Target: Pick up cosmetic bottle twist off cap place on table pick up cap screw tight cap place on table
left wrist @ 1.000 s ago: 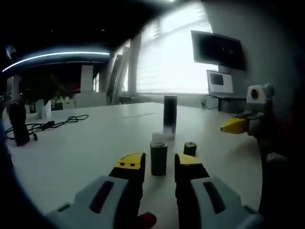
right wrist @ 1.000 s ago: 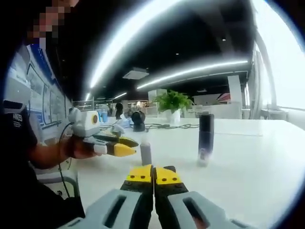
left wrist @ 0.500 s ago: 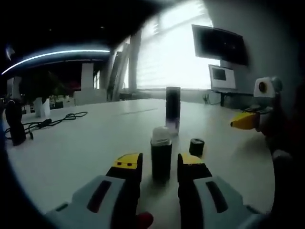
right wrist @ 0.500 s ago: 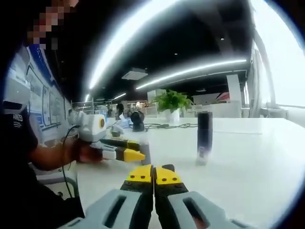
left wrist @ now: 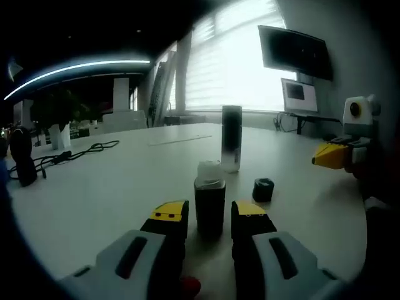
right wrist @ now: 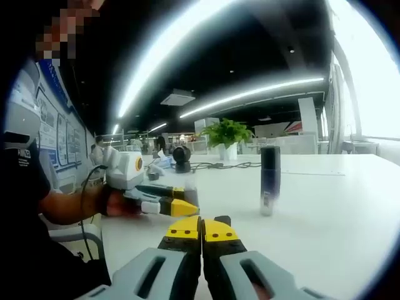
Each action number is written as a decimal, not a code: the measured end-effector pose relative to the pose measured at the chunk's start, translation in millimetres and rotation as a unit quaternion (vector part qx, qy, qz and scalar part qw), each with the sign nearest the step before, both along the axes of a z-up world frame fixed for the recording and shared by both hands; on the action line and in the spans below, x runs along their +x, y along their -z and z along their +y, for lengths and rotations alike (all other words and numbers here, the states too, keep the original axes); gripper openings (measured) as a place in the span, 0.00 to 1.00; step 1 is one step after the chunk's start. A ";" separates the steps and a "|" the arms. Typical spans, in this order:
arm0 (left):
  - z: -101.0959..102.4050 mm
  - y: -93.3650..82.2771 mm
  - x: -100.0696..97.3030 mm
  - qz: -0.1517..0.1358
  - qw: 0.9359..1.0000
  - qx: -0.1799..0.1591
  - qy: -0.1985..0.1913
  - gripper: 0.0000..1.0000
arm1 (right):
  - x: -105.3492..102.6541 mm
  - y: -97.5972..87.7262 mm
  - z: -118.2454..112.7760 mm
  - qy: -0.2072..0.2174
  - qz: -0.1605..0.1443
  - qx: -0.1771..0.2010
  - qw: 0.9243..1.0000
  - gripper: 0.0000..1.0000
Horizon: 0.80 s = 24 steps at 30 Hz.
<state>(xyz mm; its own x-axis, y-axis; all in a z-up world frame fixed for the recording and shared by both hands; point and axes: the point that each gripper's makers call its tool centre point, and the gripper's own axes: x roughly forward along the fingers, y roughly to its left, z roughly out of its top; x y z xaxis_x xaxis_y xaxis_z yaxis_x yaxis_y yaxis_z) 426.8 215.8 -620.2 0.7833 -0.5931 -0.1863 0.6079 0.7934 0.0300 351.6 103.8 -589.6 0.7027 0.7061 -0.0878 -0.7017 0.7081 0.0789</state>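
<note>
A small dark cosmetic bottle (left wrist: 210,205) with a bare white neck stands upright on the white table (left wrist: 106,187). My left gripper (left wrist: 209,214) is open, and the bottle stands between its yellow jaw tips with a small gap on each side. The black cap (left wrist: 263,189) lies on the table just right of the bottle. In the right gripper view my right gripper (right wrist: 201,230) is shut on nothing above the table. The left gripper (right wrist: 167,204) comes in from the left there, held by a hand, and hides most of the bottle (right wrist: 191,189).
A tall dark cylinder (left wrist: 231,137) (right wrist: 270,179) stands upright beyond the bottle. A black cable (left wrist: 69,156) and a black device (left wrist: 24,164) lie at the far left. A potted plant (right wrist: 228,134) stands at the table's far side. A person's arm (right wrist: 62,206) is at left.
My left gripper has moved forward, so the bottle now stands between its jaw tips. The right gripper has stayed shut and nearly still.
</note>
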 end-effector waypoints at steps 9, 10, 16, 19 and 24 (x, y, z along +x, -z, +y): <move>-3.4 2.3 5.1 -0.006 1.000 0.010 0.004 0.10 | 1.8 3.7 -2.4 0.002 0.004 0.000 1.000 0.00; -3.3 1.9 5.1 -0.009 1.000 0.011 0.004 0.09 | 1.9 4.3 -2.4 0.002 0.005 0.000 1.000 0.00; -1.1 1.0 6.3 -0.009 1.000 0.008 0.002 0.09 | 2.1 4.8 -4.4 0.003 0.008 0.001 1.000 0.00; -1.4 1.5 6.5 -0.008 1.000 0.009 0.002 0.09 | 2.1 3.6 -6.0 0.004 0.006 0.001 1.000 0.00; -3.4 1.9 4.4 0.000 1.000 0.002 0.007 0.10 | 1.7 5.3 -6.5 0.005 0.007 0.001 1.000 0.00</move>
<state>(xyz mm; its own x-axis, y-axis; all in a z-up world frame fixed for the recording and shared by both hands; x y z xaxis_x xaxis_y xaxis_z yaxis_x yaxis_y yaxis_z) 431.2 212.3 -622.1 0.7756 -0.6027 -0.1874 0.6182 0.7853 0.0330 353.3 97.4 -594.8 0.7079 0.6998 -0.0957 -0.6940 0.7144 0.0897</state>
